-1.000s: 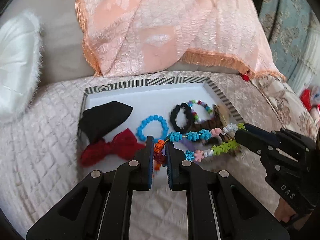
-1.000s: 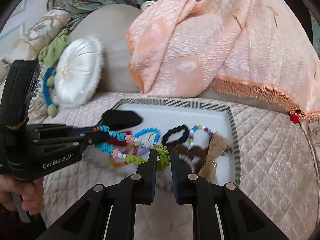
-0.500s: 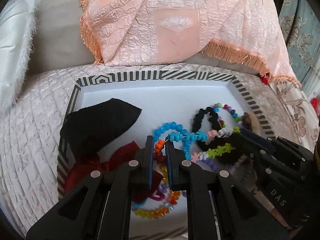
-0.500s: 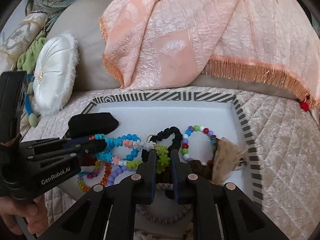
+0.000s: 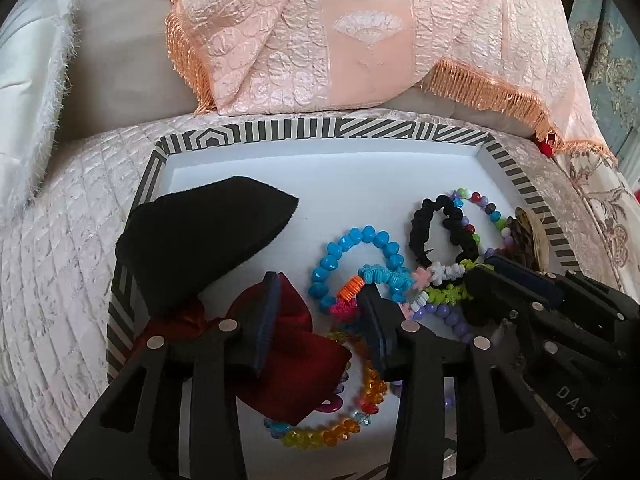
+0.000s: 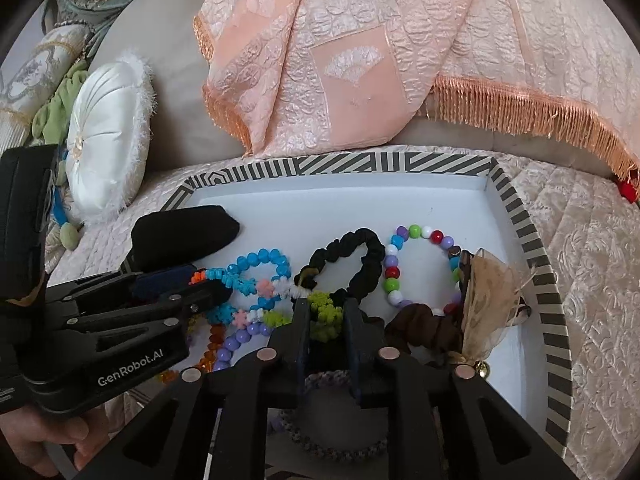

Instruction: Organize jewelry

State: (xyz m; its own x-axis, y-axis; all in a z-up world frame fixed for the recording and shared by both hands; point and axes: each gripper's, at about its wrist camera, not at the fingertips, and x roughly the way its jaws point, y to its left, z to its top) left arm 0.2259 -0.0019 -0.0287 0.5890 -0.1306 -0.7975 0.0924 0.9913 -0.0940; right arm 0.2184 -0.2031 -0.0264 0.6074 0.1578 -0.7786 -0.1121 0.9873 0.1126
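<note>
A flower-bead bracelet [image 5: 400,276] with orange, cyan, pink, white and green sections lies in the striped-rim tray [image 5: 320,130]. My left gripper [image 5: 320,284] hovers low over the tray, jaws opening wide. The bracelet's orange end rests loose against its right finger, and the red bow [image 5: 296,344] lies under it. My right gripper [image 6: 327,306] is shut on the bracelet's green section [image 6: 326,312], its jaws just starting to open. The right gripper [image 5: 476,276] also shows at the right of the left wrist view. The left gripper [image 6: 200,286] shows at the left of the right wrist view.
The tray [image 6: 360,162] also holds a black felt piece [image 5: 200,232], a blue bead bracelet [image 5: 352,240], a black scrunchie [image 6: 360,248], a mixed-colour bead bracelet [image 6: 416,232], a brown scrunchie [image 6: 424,320] and a beige bow [image 6: 488,296]. A peach fringed throw [image 5: 360,40] and a white cushion [image 6: 104,140] lie behind.
Both grippers sank toward the tray with the flower-bead bracelet stretched between them. The left jaws then spread apart and let go of its orange end.
</note>
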